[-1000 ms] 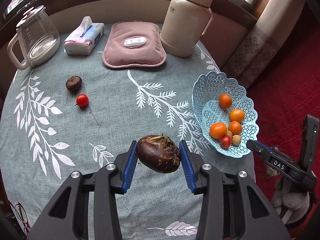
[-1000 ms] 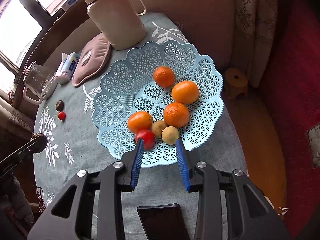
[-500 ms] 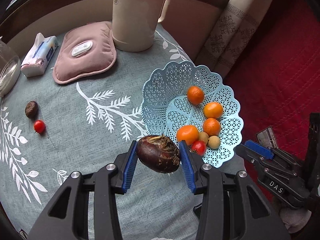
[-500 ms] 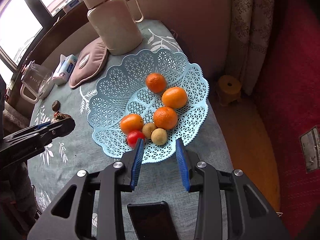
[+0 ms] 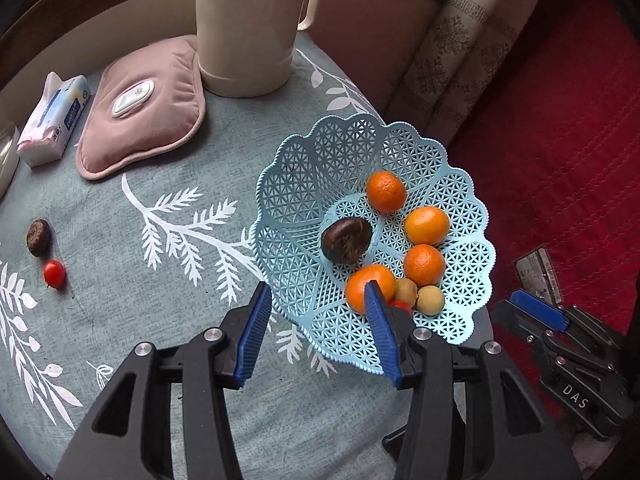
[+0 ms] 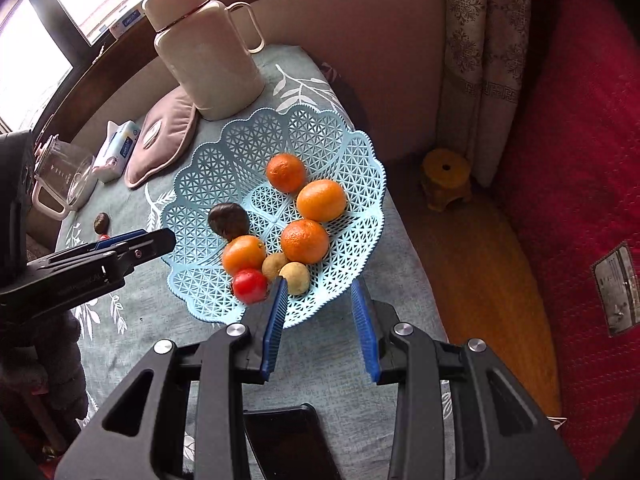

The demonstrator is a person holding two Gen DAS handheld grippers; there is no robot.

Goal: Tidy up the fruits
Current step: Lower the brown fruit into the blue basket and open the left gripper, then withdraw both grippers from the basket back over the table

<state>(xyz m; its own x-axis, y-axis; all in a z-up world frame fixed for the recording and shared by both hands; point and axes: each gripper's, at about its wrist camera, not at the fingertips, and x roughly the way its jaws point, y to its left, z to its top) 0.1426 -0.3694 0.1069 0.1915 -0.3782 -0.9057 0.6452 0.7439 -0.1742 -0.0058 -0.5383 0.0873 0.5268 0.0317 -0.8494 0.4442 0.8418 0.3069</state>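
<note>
A light blue lattice basket [image 5: 332, 152] [image 6: 224, 168] stands near the table's right edge. It holds a large dark brown fruit [image 5: 346, 239] [image 6: 228, 220], several oranges [image 5: 426, 225] [image 6: 321, 200], two small tan fruits [image 5: 430, 299] and a red tomato [image 6: 250, 285]. My left gripper [image 5: 318, 306] is open and empty above the basket's near rim. My right gripper [image 6: 319, 298] is open and empty at the basket's front edge. A small dark fruit [image 5: 38, 232] [image 6: 101, 222] and a small red tomato [image 5: 54, 273] lie on the cloth at the left.
A cream thermos jug [image 5: 250, 24] [image 6: 208, 48], a pink heat pad [image 5: 144, 108], a tissue pack [image 5: 54, 114] and a glass kettle [image 6: 60, 176] stand at the back. A black phone [image 6: 288, 440] lies near the table's front edge. Red carpet [image 5: 560, 140] lies to the right.
My left gripper has opened and let go of the large dark fruit, which now lies in the basket. The right gripper has stayed open by the basket's front.
</note>
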